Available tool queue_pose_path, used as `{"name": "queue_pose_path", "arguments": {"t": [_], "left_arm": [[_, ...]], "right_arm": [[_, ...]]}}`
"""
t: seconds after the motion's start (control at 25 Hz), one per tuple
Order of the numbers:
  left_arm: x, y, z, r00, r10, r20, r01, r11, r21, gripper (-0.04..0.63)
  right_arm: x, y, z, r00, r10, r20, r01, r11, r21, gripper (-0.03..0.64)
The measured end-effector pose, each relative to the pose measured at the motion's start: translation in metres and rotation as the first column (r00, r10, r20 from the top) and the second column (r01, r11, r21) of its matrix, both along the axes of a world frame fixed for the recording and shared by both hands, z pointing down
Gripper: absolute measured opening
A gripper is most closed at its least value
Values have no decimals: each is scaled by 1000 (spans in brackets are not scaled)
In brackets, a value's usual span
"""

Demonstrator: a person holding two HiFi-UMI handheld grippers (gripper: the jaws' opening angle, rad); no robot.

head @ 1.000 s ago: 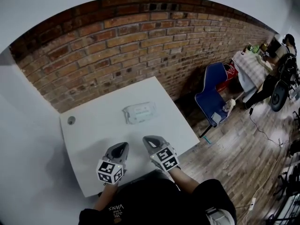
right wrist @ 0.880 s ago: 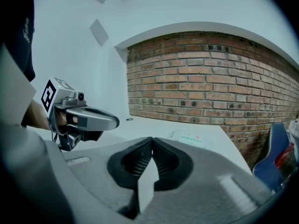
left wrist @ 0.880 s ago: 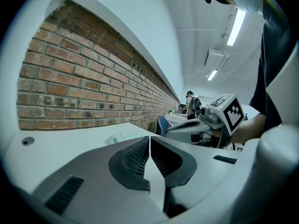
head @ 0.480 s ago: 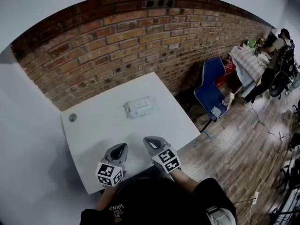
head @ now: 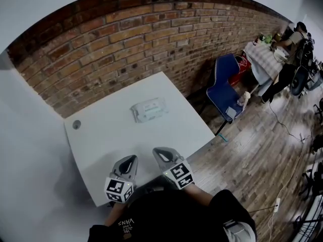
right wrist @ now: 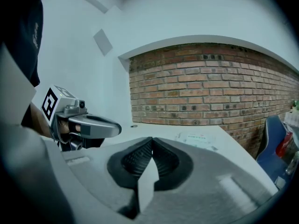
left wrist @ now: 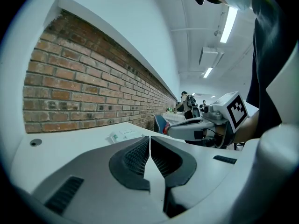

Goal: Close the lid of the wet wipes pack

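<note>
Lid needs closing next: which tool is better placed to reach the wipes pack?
Right, probably: the right tool sits slightly nearer the wet wipes pack than the left tool; both shut, empty.

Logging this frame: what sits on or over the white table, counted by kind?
Wet wipes pack: 1
Grippers: 2, the left gripper and the right gripper
Round grey disc: 1
Total: 4

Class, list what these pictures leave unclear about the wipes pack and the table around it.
Wet wipes pack lid, open or shut: too small in head view, seen edge-on in both gripper views.
Pack's print: too small in every view.
Round mark on the table: too small to identify, head view.
</note>
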State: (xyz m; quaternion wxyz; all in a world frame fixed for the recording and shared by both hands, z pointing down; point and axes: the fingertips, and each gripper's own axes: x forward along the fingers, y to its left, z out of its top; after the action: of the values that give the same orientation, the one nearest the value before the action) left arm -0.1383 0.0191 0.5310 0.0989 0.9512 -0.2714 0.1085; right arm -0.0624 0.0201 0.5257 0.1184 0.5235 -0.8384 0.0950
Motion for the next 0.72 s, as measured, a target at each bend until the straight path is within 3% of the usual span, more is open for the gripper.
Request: {"name": "queue_pose_path", "arguments": {"t": [0.52,0.72], "left_arm": [[3,11,-10,999,4,-31,-3,999,34,9],[1,16,-8,999,0,-32,1,1000,14,9]], "right_arm": [[14,17,4,999,46,19,-45,998,-32,-3],[19,17,0,998,64,14,-64,998,-27,-3]]}}
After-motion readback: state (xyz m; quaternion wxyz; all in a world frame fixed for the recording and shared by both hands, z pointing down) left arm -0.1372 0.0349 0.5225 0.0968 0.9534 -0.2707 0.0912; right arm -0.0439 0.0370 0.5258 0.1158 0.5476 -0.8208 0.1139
